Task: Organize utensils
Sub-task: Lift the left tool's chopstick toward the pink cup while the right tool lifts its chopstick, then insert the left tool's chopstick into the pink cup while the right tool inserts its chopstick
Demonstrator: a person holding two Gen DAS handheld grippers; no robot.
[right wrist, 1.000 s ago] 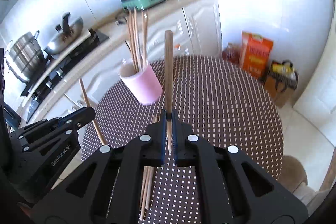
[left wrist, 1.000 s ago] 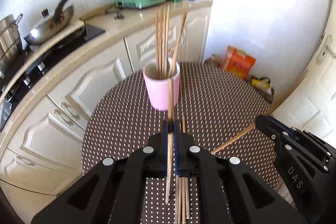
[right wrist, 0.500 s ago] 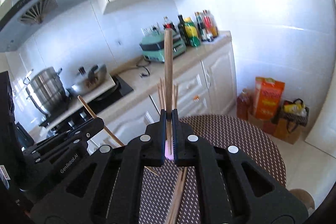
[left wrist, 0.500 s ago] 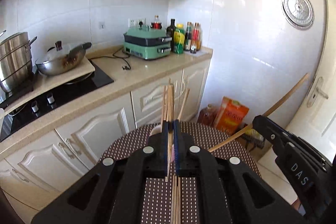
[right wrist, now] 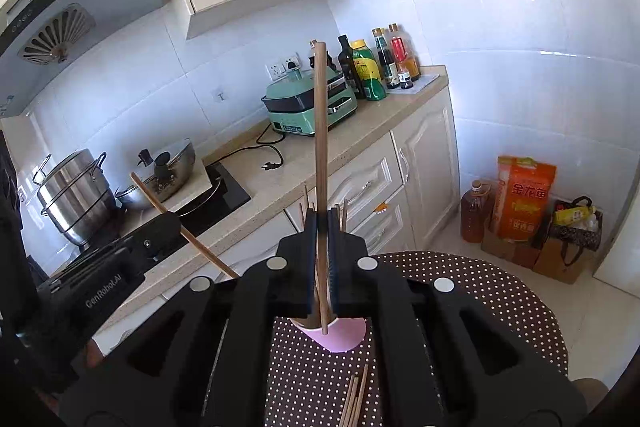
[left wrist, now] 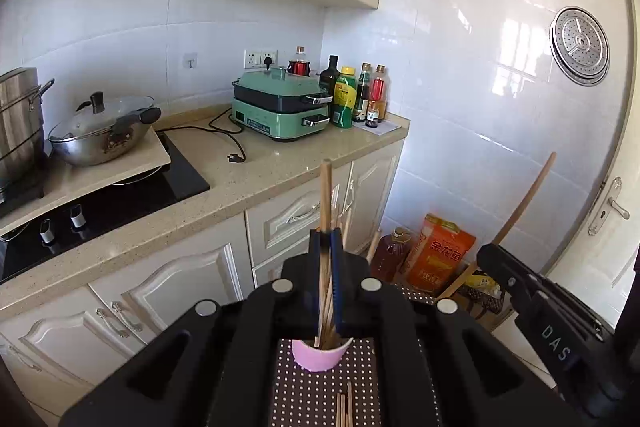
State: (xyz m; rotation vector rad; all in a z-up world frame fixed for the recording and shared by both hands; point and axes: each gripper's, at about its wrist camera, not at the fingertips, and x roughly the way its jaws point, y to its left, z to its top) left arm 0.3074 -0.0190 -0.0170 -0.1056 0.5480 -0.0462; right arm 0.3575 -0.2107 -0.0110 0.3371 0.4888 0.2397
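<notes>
We see two black two-finger grippers raised above a round table (right wrist: 500, 291) covered in a brown cloth with white dots. The left gripper (left wrist: 327, 233) is clamped tight on a slim wooden chopstick (left wrist: 325, 187), which stands nearly upright between its blue-lined jaws. The right gripper (right wrist: 321, 213) pinches a second, darker wooden chopstick (right wrist: 319, 115) the same way — most of its length rises above the jaws, and its lower end shows below them. In the left view that right-hand chopstick (left wrist: 528, 199) leans out at a slant over the floor.

Below both grippers a small pink cup (left wrist: 322, 357) sits on the table, with several more thin wooden chopsticks (left wrist: 347, 219) standing in it. A loose bundle of chopsticks (right wrist: 354, 401) lies flat on the cloth nearer to us, apart from the cup.

Behind the table runs a beige stone counter (left wrist: 256, 179) with a mint-green electric cooker (left wrist: 280, 105) on it.
</notes>
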